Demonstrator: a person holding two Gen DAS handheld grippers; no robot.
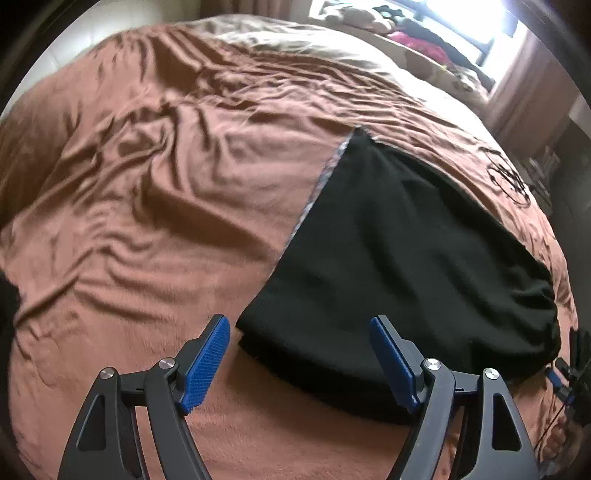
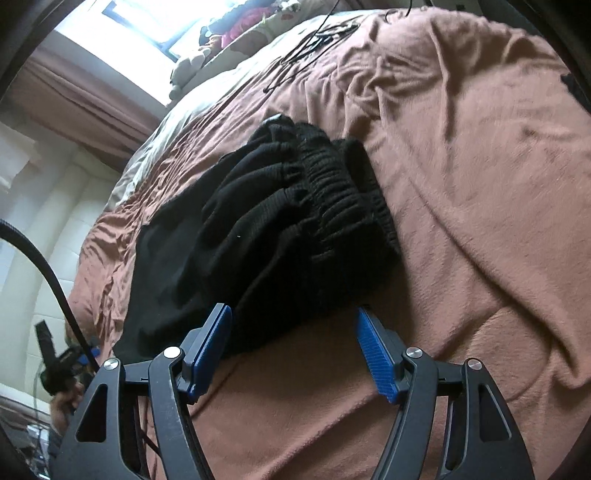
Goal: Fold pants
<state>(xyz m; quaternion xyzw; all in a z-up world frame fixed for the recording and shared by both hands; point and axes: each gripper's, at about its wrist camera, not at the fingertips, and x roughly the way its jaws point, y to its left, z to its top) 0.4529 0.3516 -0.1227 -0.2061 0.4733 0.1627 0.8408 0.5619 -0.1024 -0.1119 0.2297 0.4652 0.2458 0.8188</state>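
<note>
Black pants [image 1: 399, 258] lie flat and folded on a brown bedspread [image 1: 155, 192]. In the left wrist view my left gripper [image 1: 300, 332] hovers open over their near edge, blue pads apart, nothing between them. The right wrist view shows the gathered elastic waistband [image 2: 332, 192] of the pants [image 2: 258, 240]. My right gripper [image 2: 294, 321] is open just above the near corner of that end, not touching the cloth as far as I can tell. The other gripper [image 2: 59, 365] shows at the left edge of this view.
The bedspread [image 2: 461, 184] is wrinkled all around the pants. A pale sheet [image 1: 295, 48] covers the far end of the bed. Stuffed toys and clothes [image 1: 406, 33] sit under a bright window. Black cables [image 2: 314, 40] lie on the bed's far part. A white wall [image 2: 48, 221] stands at left.
</note>
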